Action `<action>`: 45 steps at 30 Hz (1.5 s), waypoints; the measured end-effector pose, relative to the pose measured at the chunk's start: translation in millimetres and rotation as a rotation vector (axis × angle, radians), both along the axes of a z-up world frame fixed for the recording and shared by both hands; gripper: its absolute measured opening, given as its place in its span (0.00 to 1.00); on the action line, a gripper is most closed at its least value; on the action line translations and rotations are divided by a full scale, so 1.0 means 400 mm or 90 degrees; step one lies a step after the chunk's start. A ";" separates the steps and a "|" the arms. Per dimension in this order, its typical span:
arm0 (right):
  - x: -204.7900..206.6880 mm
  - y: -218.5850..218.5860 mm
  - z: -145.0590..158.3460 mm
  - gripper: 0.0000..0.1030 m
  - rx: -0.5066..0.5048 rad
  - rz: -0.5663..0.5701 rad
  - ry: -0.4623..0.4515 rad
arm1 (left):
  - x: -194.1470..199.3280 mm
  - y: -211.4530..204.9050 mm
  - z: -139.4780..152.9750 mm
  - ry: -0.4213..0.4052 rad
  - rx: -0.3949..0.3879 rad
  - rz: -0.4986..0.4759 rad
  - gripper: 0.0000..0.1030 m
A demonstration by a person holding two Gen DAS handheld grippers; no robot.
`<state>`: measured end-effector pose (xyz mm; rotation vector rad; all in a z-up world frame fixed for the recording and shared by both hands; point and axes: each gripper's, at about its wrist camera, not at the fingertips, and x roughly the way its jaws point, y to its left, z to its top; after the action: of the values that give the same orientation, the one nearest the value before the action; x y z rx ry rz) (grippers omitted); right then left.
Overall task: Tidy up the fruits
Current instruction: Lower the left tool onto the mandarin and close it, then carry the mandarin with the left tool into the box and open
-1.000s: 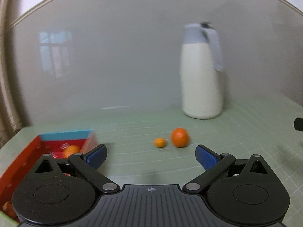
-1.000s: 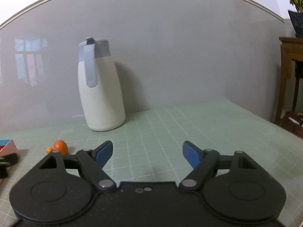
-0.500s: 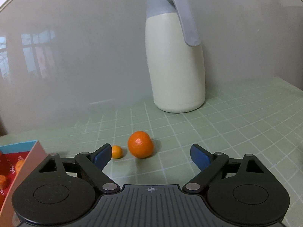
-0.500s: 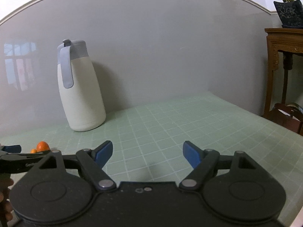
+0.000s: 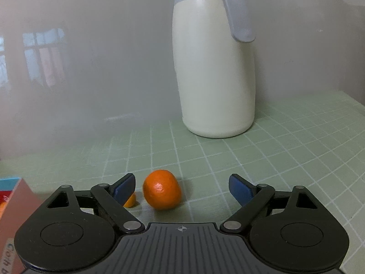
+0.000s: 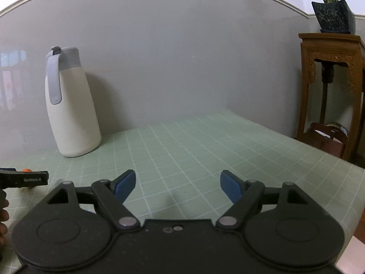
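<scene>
A pale green tabletop (image 5: 285, 159) marked with a white grid runs up to a grey wall. The view along the left gripper (image 5: 180, 188) shows its two blue-tipped fingers spread apart and closing in, with an orange (image 5: 162, 189) lying on the tabletop between them. The orange sits nearer the left finger, and neither pad touches it yet. Just left of it, half hidden behind that finger, lies a much smaller orange fruit (image 5: 130, 202), perhaps a kumquat. Both fruits lie well in front of a tall cream jug (image 5: 214, 73) with a grey lid and handle, which stands by the tabletop's far edge against the wall.

At the left border of this view, the corner of a red and blue box (image 5: 16, 194) pokes in. A sliver of orange shows inside it, which suggests some fruit has already been put away, though its contents are mostly cut off.

The view along the right gripper (image 6: 176, 186) shows its fingers spread wide with only bare tabletop between them. It holds nothing. At the left edge of that view the left gripper's side appears, with a speck of orange behind it. A wooden stand (image 6: 330, 86) with a potted plant (image 6: 334, 9) is beyond the tabletop's right edge.

The task seems partly done: two fruits are still loose on the tabletop. The larger one is about to be pinched, and it and the small one still need to go to the box.
</scene>
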<state>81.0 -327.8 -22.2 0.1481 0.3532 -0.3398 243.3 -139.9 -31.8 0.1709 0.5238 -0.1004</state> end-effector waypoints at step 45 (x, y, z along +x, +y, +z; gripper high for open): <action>0.008 0.016 0.017 0.79 -0.005 0.011 -0.002 | 0.031 0.039 -0.017 0.037 -0.067 -0.002 0.37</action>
<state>84.3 -321.2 -15.5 0.1378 0.3505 -0.3242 255.8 -124.5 -38.5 0.0655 0.5755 -0.1357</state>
